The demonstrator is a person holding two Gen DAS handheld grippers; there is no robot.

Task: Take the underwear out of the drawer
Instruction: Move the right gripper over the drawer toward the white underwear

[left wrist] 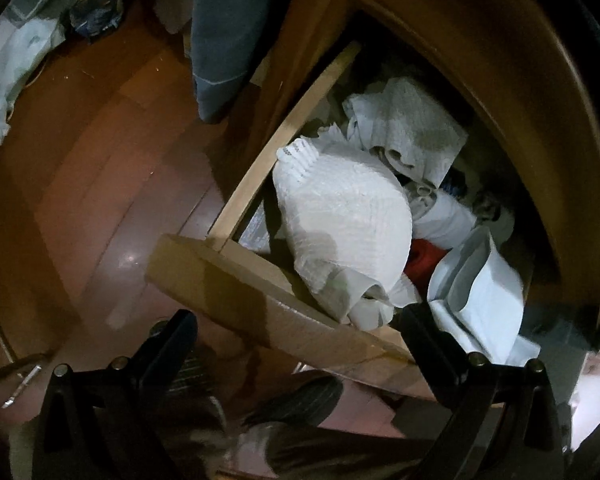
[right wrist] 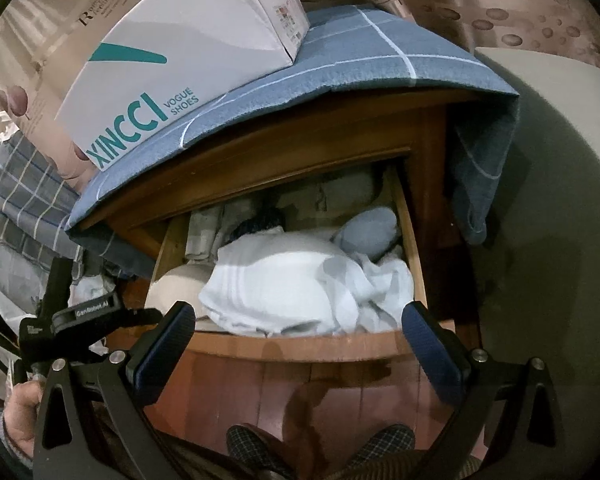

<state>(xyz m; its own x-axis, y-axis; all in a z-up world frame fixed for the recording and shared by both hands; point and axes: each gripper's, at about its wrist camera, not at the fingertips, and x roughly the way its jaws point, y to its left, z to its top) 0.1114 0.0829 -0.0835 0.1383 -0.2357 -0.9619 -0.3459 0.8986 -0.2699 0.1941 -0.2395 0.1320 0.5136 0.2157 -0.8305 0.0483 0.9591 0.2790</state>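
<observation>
The wooden drawer [left wrist: 260, 284] is pulled out of a brown nightstand and is full of crumpled clothes. A large white ribbed undergarment [left wrist: 340, 224] lies on top near the drawer's front, with other pale pieces and something red [left wrist: 422, 260] beside it. My left gripper [left wrist: 300, 332] is open just above the drawer's front edge, holding nothing. In the right wrist view the same drawer [right wrist: 300, 346] shows white underwear [right wrist: 284, 288] piled inside. My right gripper [right wrist: 300, 324] is open in front of the drawer's front panel, nothing between its fingers. The left gripper [right wrist: 88, 320] appears at the left there.
A white shoe box [right wrist: 188, 48] sits on a blue checked cloth [right wrist: 380, 56] covering the nightstand top. The cloth hangs down the nightstand's side [left wrist: 224, 40]. Glossy wood floor [left wrist: 100, 160] lies left of the drawer. The person's slippers [right wrist: 320, 444] stand below it. Bedding [right wrist: 24, 200] lies at left.
</observation>
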